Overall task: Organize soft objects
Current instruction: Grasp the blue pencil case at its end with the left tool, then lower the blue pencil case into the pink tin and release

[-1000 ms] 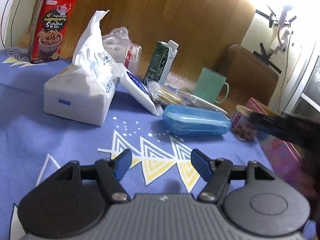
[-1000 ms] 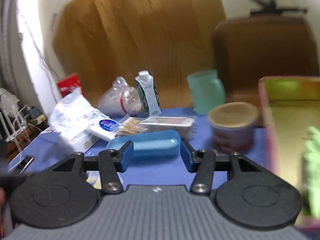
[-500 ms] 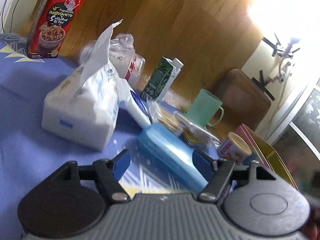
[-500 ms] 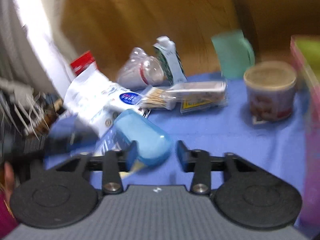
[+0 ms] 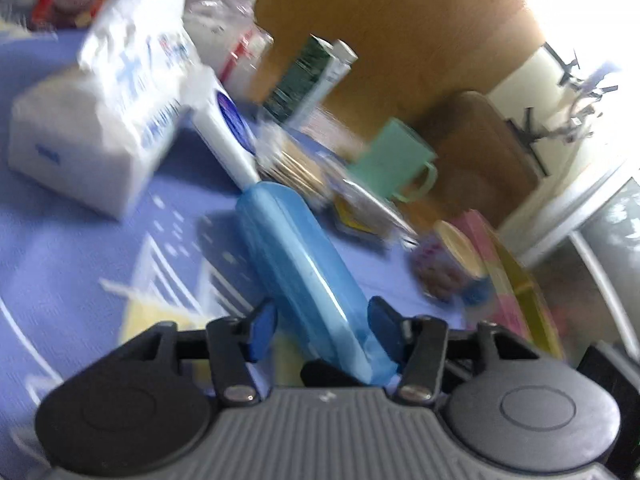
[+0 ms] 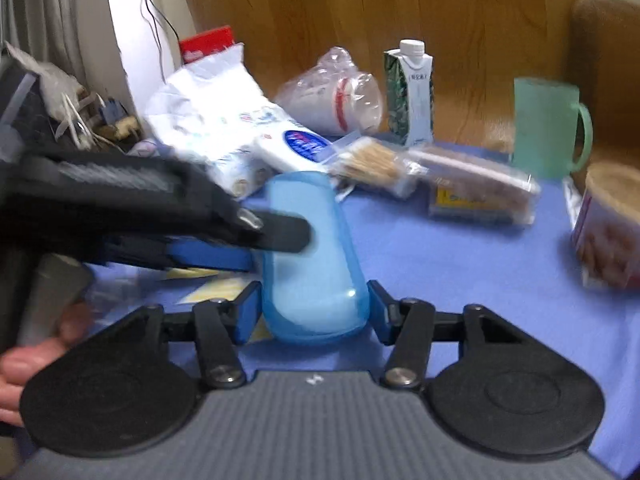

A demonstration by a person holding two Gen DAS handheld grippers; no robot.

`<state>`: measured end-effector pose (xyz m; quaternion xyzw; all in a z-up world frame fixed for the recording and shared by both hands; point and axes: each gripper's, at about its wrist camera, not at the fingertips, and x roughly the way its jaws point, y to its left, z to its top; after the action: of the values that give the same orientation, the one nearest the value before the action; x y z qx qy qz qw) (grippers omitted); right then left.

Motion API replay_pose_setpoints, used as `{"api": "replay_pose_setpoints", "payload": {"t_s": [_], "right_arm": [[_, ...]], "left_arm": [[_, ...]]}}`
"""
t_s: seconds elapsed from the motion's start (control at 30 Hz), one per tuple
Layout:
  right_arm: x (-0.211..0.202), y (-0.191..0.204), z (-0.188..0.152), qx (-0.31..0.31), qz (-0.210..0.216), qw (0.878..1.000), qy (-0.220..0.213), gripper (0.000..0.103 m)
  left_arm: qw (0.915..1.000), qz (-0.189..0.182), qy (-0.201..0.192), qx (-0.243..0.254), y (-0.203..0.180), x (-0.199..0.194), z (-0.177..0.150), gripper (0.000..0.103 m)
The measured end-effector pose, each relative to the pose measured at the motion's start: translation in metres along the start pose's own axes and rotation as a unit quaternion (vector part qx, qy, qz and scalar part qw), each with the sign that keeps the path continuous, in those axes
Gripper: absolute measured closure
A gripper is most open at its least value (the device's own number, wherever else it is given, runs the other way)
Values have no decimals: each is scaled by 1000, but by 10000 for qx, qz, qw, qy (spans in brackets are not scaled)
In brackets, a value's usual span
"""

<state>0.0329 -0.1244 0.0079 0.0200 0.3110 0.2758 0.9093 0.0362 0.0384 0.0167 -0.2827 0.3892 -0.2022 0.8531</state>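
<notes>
Both grippers are on the blue plastic case (image 6: 312, 256) at once, and it lies on the blue tablecloth (image 6: 460, 264) just in front of the clutter at the back of the table. From the right wrist camera, the right gripper (image 6: 310, 312) has the near rounded end of the case between its blue pads, both pads against its sides, and its jaws are closing at a middling width. The left gripper (image 6: 244, 246) reaches in from the left of that view, one black finger over the top of the case and a blue pad at its side, with a person's hand (image 6: 36, 344) just visible at the lower left edge. In the left wrist camera (badly smeared) the left gripper (image 5: 320, 322) straddles the case (image 5: 296, 264), which runs away diagonally toward the white wipes pack (image 5: 228, 136); its jaws are closing in narrow, the right-side pad on the case, a sliver of gap on the other side. Behind the case sit the big white tissue pack (image 6: 208, 120), a bag of cotton swabs (image 6: 372, 160), a clear snack packet (image 6: 476, 188), a crumpled plastic bag (image 6: 332, 96), a green carton (image 6: 410, 92), a green mug (image 6: 548, 128) and a lidded cup (image 6: 608, 224) at the right edge.
</notes>
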Motion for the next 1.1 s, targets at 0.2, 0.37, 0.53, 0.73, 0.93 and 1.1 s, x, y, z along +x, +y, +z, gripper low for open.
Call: {"api": "replay_pose_setpoints", "payload": {"t_s": [0.2, 0.37, 0.53, 0.73, 0.93, 1.1], "right_arm": [[-75, 7, -29, 235, -656, 9931, -940, 48], [-140, -15, -33, 412, -1428, 9720, -1820, 48], [-187, -66, -48, 924, -2082, 9506, -2108, 48], [-201, -123, -62, 1389, -2516, 9383, -1924, 48], [-178, -161, -62, 1501, -3175, 9206, -1707, 44], [-202, -145, -76, 1671, -3047, 9109, -2225, 44]], "left_arm": [[9921, -573, -107, 1109, -78, -9, -12, 54], [9764, -1141, 120, 1828, -161, 23, -8, 55], [9611, -1399, 538, 2320, -226, 82, -24, 56], [9569, -1182, 794, 2529, -262, 139, -41, 55], [9571, -711, 471, 2770, -267, 144, -42, 49], [9569, -630, 114, 2834, -241, 101, -40, 47]]}}
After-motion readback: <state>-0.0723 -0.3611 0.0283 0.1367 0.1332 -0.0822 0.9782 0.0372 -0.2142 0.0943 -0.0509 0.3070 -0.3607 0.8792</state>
